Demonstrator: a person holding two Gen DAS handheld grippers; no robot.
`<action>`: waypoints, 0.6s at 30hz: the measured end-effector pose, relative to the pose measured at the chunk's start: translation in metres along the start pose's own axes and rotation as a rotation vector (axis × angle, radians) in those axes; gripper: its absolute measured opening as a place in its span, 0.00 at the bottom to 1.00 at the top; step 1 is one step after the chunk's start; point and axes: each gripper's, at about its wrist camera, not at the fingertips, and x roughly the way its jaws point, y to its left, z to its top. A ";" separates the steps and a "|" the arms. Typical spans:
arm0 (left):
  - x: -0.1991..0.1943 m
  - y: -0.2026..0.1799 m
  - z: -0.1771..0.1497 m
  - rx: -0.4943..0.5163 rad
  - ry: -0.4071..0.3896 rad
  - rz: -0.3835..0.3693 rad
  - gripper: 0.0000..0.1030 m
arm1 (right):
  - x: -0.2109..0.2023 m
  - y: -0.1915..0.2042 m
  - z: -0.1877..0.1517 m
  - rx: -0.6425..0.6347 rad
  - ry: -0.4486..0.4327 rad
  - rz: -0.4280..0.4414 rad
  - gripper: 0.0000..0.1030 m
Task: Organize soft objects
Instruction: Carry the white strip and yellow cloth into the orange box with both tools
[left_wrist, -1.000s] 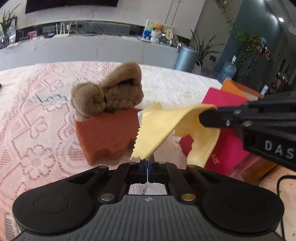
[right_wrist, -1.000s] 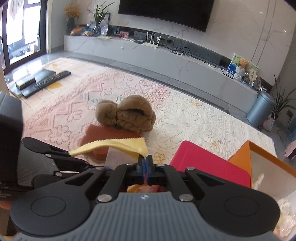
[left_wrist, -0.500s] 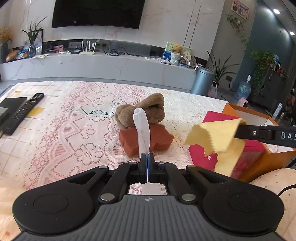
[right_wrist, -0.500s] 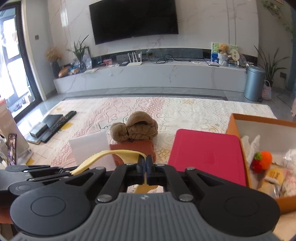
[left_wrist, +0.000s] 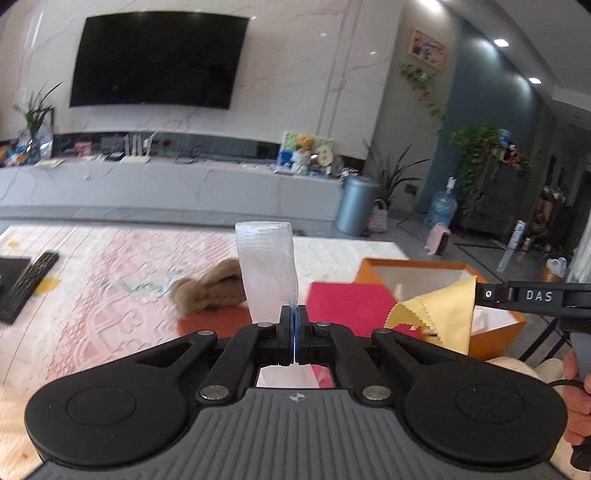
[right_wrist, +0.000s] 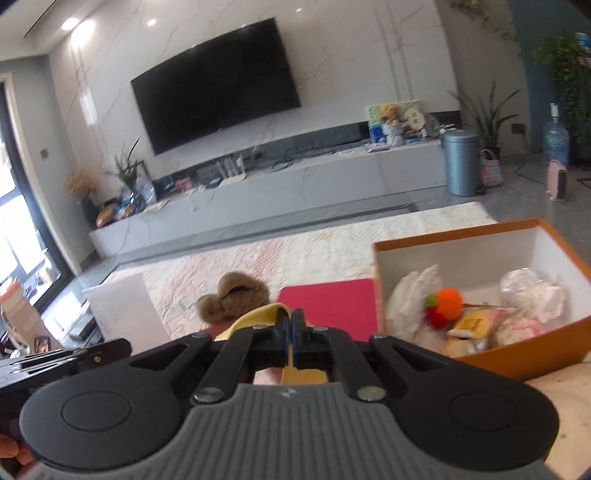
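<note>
While both hands hold their loads above the lace-covered table (left_wrist: 92, 314), the left gripper (left_wrist: 294, 317) is clamped on a white foam sheet (left_wrist: 267, 273) that stands upright from its closed jaws, and the right gripper (right_wrist: 291, 325) is pinched on a yellow cloth (left_wrist: 443, 310) hanging over the near edge of the orange box (right_wrist: 554, 332). Inside the box lie white cloths, a crocheted orange strawberry (right_wrist: 445, 304) and other soft pieces; the brown plush slipper (right_wrist: 232, 301) rests on a red sponge (left_wrist: 214, 321) beside a red lid (right_wrist: 332, 306). Risk, as judged: the cloth is held by one corner only, so an early release could let it fall on the lid or catch on the box rim; the springy foam sheet, if let go too soon, may bend and tip out, or brush the slipper off the sponge. Compared with a second ago, both grippers are higher, the cloth and foam are no longer together over the sponge, and the cloth has travelled from beside the slipper to the box.
</note>
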 end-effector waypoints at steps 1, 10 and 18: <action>0.001 -0.008 0.003 0.013 -0.007 -0.019 0.00 | -0.006 -0.007 0.003 0.010 -0.013 -0.011 0.00; 0.036 -0.079 0.036 0.110 -0.015 -0.213 0.00 | -0.043 -0.074 0.036 0.064 -0.099 -0.124 0.00; 0.103 -0.121 0.052 0.134 0.093 -0.325 0.00 | -0.028 -0.120 0.052 0.128 -0.089 -0.148 0.00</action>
